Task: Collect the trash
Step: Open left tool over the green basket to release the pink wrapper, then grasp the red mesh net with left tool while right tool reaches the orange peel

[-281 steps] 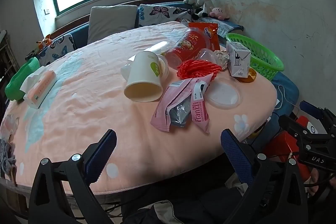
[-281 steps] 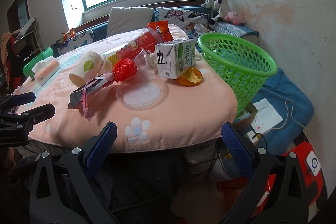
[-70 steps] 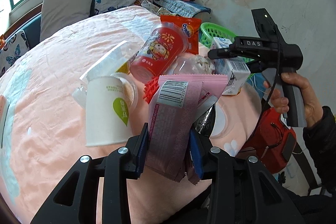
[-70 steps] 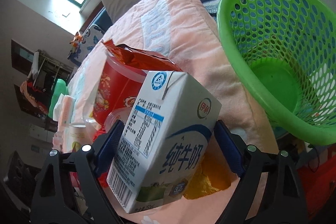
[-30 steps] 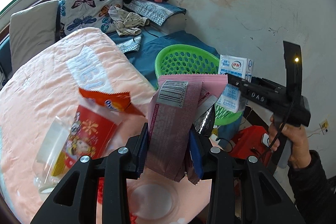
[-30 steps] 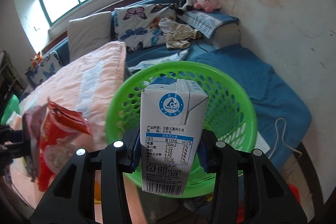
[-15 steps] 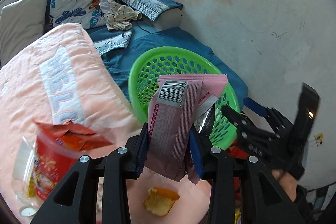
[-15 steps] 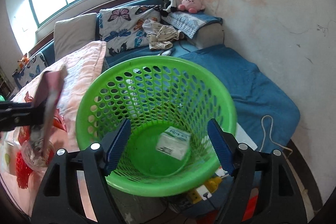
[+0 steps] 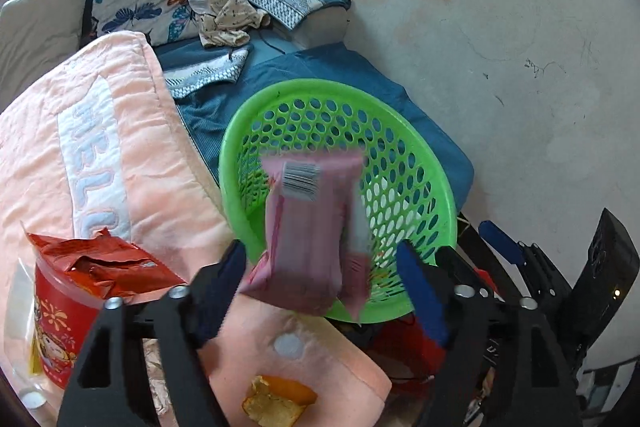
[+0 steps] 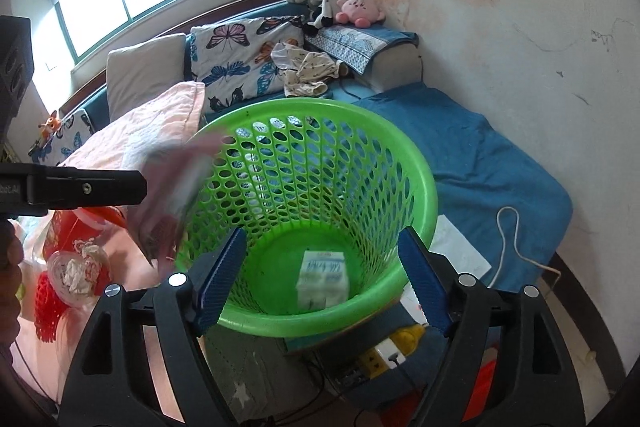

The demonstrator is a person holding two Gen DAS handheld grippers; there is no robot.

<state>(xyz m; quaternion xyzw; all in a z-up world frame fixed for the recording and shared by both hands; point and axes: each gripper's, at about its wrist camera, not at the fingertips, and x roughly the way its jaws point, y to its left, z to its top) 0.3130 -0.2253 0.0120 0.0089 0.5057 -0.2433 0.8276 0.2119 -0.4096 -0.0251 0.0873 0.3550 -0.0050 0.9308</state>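
left tool (image 9: 320,275): jaws are opening, and the pink wrappers (image 9: 308,227) between them are motion-blurred and clear of both pads, apparently dropping toward the green basket (image 9: 440,195) just beyond the bench (image 9: 120,163) edge. in the right wrist view the same wrappers (image 10: 172,195) show as a smear at the basket's near-left rim, so whether they land inside cannot be confirmed.

right tool (image 10: 320,275): jaws spread wide, nothing between them, poised over the basket (image 10: 416,179). the milk carton (image 10: 322,279) lies on the basket floor.

remaining trash on the bench: red cup (image 9: 52,327) with an orange snack bag (image 9: 100,263) stuffed in its mouth, a clear cup to its left, and an orange food scrap (image 9: 276,397) near the front edge.

handling assessment: the wrappers are light, limp film, likely to flutter or catch on the rim; pinch them across the middle. the red cup looks thin-walled and probably crushable; take it by the rim or across the body with modest pressure. the scrap looks soft and crumbly; grip it low across its width.
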